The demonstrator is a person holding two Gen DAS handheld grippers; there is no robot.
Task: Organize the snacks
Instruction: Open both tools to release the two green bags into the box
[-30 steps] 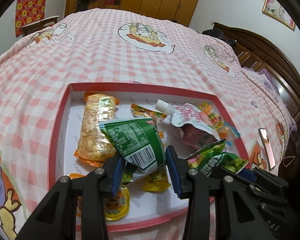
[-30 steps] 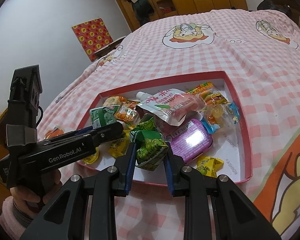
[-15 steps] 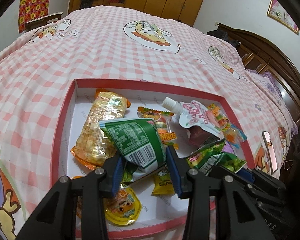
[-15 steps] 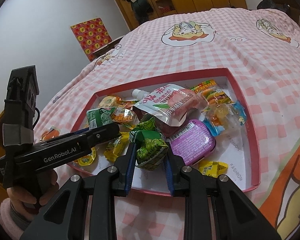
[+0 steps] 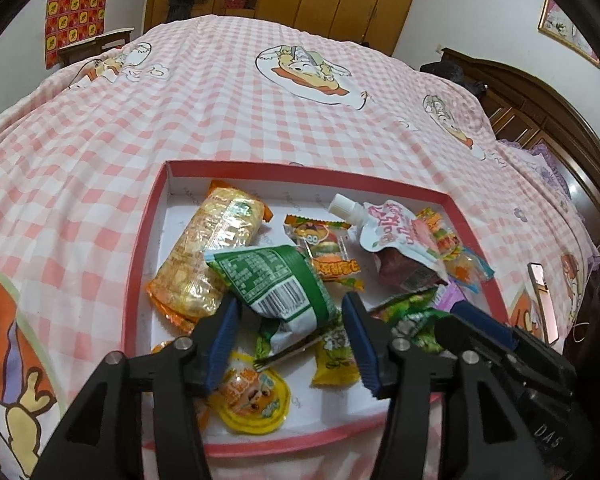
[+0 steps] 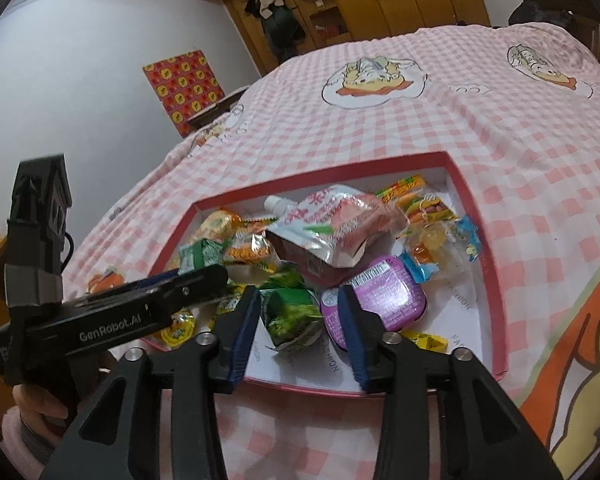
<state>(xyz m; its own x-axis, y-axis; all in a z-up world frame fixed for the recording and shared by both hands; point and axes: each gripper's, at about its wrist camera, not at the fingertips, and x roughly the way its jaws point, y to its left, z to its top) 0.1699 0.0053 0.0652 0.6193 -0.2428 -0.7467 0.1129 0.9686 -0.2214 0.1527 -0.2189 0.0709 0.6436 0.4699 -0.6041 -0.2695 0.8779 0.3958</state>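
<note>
A shallow red box with a white floor lies on the pink checked bedspread and holds several snacks. My left gripper is open around a green-and-white packet, with a gap at each blue pad. In the right wrist view my right gripper is open around a small crumpled green packet that rests at the near edge of the box. The left gripper's black body reaches in from the left, held by a hand.
In the box also lie an orange cracker pack, a pink spouted pouch, a purple jelly cup, a yellow jelly cup and small candies. A phone lies on the bed, right of the box. A wooden headboard stands beyond.
Both grippers' fingers have spread apart slightly and let go of their green packets. Both views have drawn back a little from the box.
</note>
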